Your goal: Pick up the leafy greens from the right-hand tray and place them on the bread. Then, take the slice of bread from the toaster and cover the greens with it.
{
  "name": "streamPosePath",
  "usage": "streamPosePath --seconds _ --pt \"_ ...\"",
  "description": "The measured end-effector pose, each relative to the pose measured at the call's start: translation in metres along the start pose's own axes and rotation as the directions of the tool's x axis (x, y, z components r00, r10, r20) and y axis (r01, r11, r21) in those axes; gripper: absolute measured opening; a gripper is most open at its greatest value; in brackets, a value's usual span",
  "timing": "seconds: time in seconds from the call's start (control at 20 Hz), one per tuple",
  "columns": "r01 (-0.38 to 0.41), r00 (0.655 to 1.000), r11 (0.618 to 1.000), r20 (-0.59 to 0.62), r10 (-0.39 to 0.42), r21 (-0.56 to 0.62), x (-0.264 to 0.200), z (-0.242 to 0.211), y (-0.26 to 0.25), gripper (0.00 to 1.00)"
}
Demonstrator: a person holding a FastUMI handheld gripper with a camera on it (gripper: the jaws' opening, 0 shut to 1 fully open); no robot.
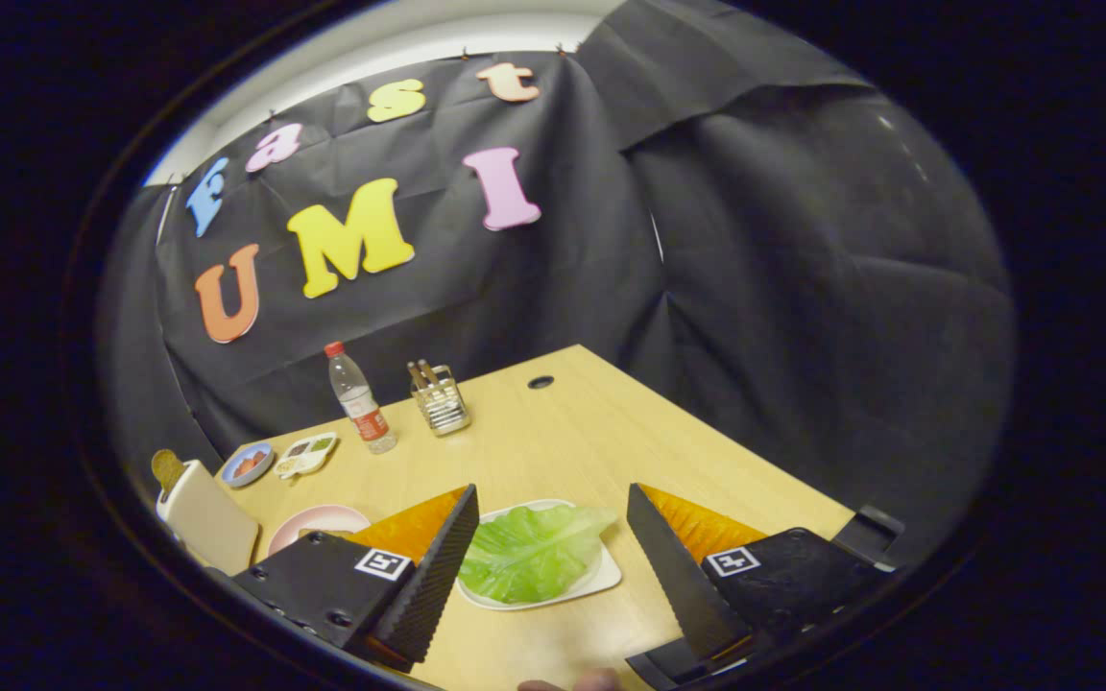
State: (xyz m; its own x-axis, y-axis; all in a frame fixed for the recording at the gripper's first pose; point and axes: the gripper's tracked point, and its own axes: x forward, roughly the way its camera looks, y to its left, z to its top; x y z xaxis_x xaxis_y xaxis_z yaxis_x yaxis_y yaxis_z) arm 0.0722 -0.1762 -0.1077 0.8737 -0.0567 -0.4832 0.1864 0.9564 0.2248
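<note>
While lettuce leaf [534,552] is still lying on white tray [601,579], lower centre of frame, gripper [553,557] is hovering wide open, nothing gripped; toaster [205,513] sitting lower left; both steps seemingly remaining.

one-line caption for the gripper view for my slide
Open gripper poised over leafy greens on a white tray, table beyond.

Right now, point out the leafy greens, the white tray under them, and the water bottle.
leafy greens [534,552]: gripper view, middle of the leaf, between the open tongs [553,566].
white tray [608,576]: gripper view, bare rim beside the greens.
water bottle [359,398]: gripper view, its clear body, beyond the tongs.
</note>
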Motion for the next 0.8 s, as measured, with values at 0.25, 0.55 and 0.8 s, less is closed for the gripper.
streamPosePath --seconds 0.25,0.55,0.8 --pt "0.04 0.991 0.991 -0.135 -0.022 0.129 0.044 -0.025 -0.019 0.96" --pt "0.066 0.979 0.943 -0.206 0.003 0.326 0.076 -0.044 -0.024 0.94" --pt "0.066 0.977 0.902 -0.211 0.028 0.427 0.089 -0.045 -0.03 0.86"
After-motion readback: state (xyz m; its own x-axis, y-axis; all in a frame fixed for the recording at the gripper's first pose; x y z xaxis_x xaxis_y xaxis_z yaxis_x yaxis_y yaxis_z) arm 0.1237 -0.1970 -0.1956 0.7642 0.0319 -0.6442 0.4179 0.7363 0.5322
